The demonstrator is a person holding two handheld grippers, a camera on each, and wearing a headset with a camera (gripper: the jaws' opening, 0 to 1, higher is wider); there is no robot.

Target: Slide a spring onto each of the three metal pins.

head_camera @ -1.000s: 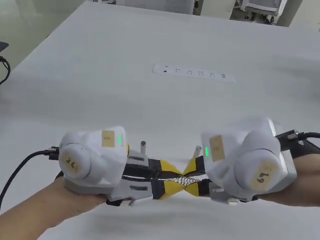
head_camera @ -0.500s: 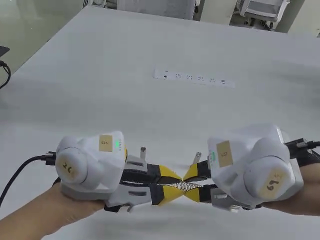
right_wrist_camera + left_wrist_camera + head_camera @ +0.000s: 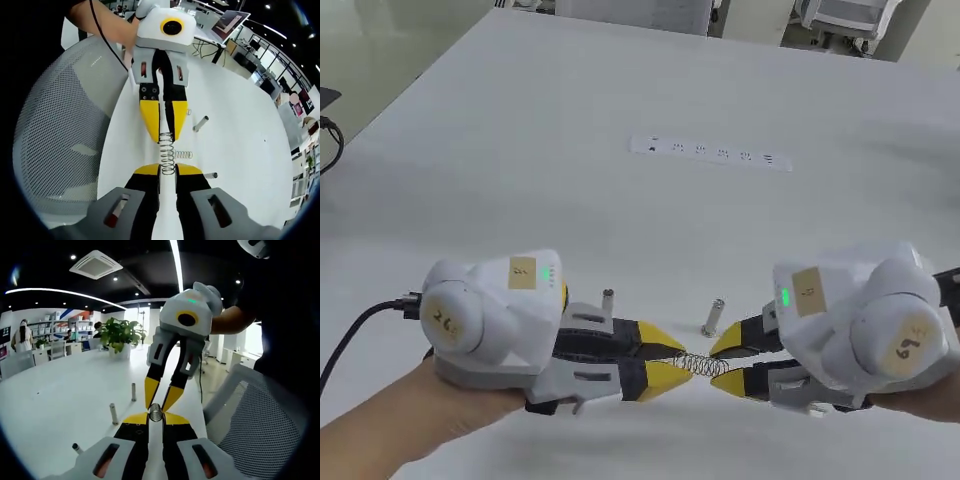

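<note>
Currently both grippers are sharing one spring [image 3: 698, 365] just above the surface's [image 3: 620, 200] near edge. The left gripper [image 3: 665, 365] is pinching one end with its fingers [image 3: 136, 418] narrow, and the right gripper [image 3: 732, 362] is pinching the other. A second spring [image 3: 184, 155] is possibly snagging on it. Being light, thin and stretchy, it is likely to deform under pull, so gripping an end coil gently is looking safest, with the pins [image 3: 714, 317] standing just beyond.
</note>
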